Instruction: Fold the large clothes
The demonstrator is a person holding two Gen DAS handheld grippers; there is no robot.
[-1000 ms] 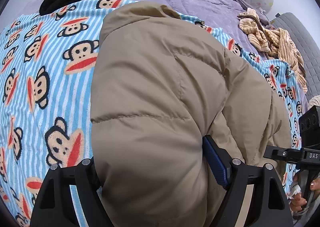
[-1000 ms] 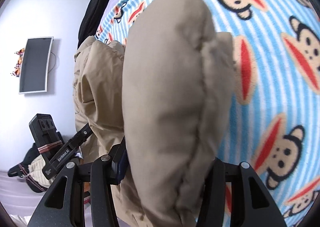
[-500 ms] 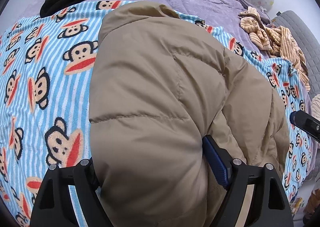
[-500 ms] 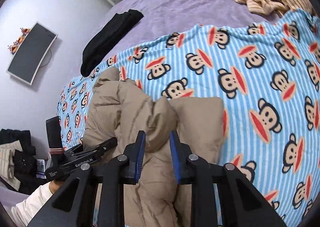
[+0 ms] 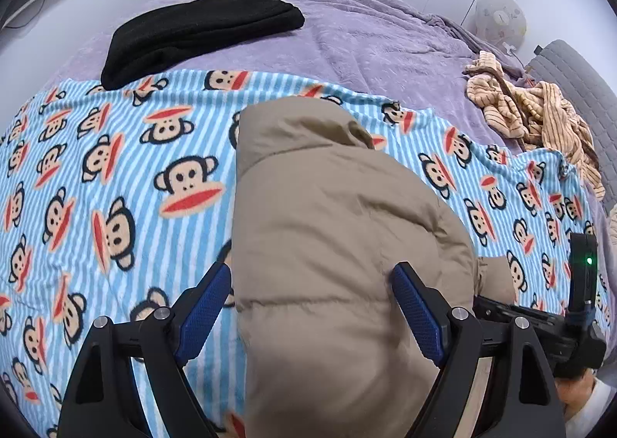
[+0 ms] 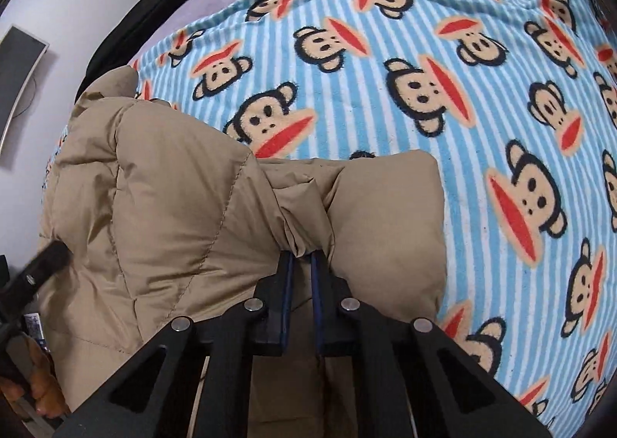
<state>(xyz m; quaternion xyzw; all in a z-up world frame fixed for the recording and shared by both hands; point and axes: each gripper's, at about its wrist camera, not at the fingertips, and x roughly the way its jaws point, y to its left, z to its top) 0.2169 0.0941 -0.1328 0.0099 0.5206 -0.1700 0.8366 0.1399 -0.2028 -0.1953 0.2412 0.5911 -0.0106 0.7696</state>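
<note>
A puffy tan jacket (image 5: 339,245) lies bunched on a blue striped monkey-print blanket (image 5: 115,187). My left gripper (image 5: 310,295) stands open astride the jacket's near end. Its left pad (image 5: 204,303) is clear of the cloth, with blanket showing in the gap. In the right wrist view my right gripper (image 6: 302,256) is closing its jaws, and the pads pinch a gathered fold of the jacket (image 6: 173,206) between two padded sections. The blanket (image 6: 462,110) spreads to the right of it.
A folded black garment (image 5: 200,32) lies on the purple bedspread (image 5: 366,40) at the back left. Crumpled beige striped clothes (image 5: 532,117) sit at the back right. The other gripper's body (image 5: 540,326) is close on the right. A wall screen (image 6: 19,71) hangs on the left.
The left gripper has lifted back, so the jacket no longer bulges over its jaws. The right gripper swung off the thick padded part, and its jaws narrowed onto a thin fold.
</note>
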